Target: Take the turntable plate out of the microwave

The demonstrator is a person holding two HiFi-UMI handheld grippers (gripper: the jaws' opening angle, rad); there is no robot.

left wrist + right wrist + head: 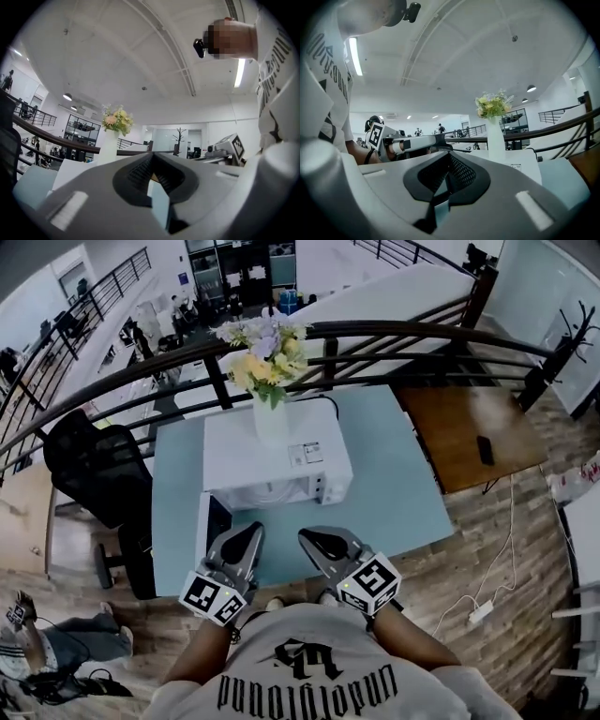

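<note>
Head view: the microwave [277,451] sits on the blue bench [394,484] with a vase [270,418] on top and its door [203,526] swung open at 7 o'clock. The plate is hidden in every view. The left gripper [249,532] and right gripper [314,540] hover at 6 o'clock of the microwave. Left gripper view: jaws together, empty. Right gripper view: jaws together, empty, vase at 1 o'clock.
</note>
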